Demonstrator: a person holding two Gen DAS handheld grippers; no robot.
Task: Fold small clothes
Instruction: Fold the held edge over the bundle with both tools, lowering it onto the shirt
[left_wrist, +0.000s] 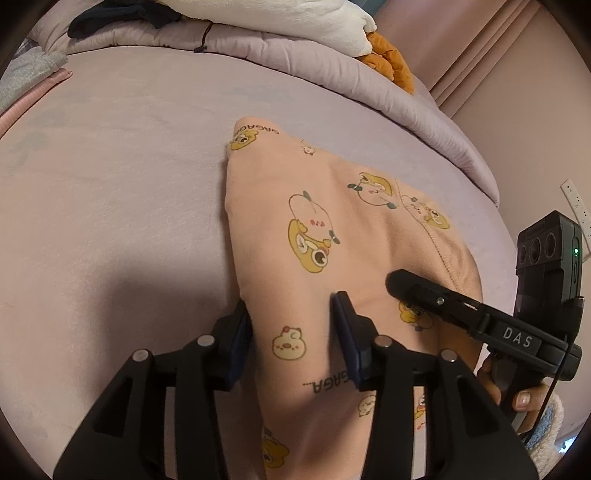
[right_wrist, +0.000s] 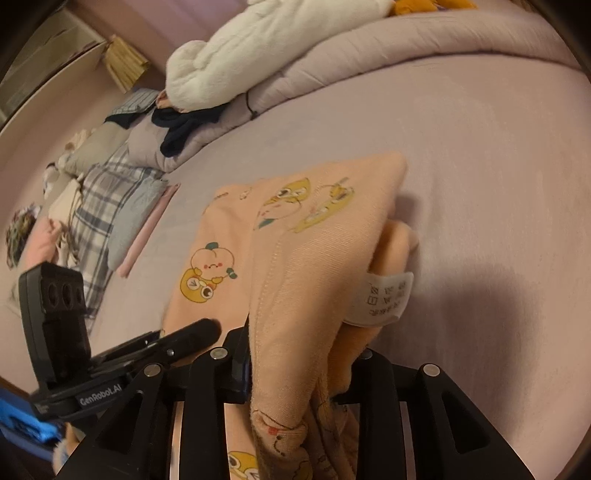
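Note:
A small peach garment (left_wrist: 314, 229) printed with yellow cartoon figures lies partly folded on the lilac bed sheet (left_wrist: 110, 184). My left gripper (left_wrist: 293, 314) has its jaws on either side of a raised fold of the garment near its close end; the cloth fills the gap. My right gripper (right_wrist: 295, 354) is shut on a bunch of the same garment (right_wrist: 295, 229), whose white care label (right_wrist: 384, 295) hangs out. The right gripper also shows in the left wrist view (left_wrist: 399, 282), lying over the garment's right side. The left gripper's body shows in the right wrist view (right_wrist: 195, 328).
A rolled lilac duvet (left_wrist: 332, 70) with a white plush (left_wrist: 295, 18), an orange plush (left_wrist: 391, 59) and dark clothes (right_wrist: 184, 125) lies along the far edge. Plaid and pink folded items (right_wrist: 110, 206) sit at the left. A wall with sockets (left_wrist: 574, 199) is at the right.

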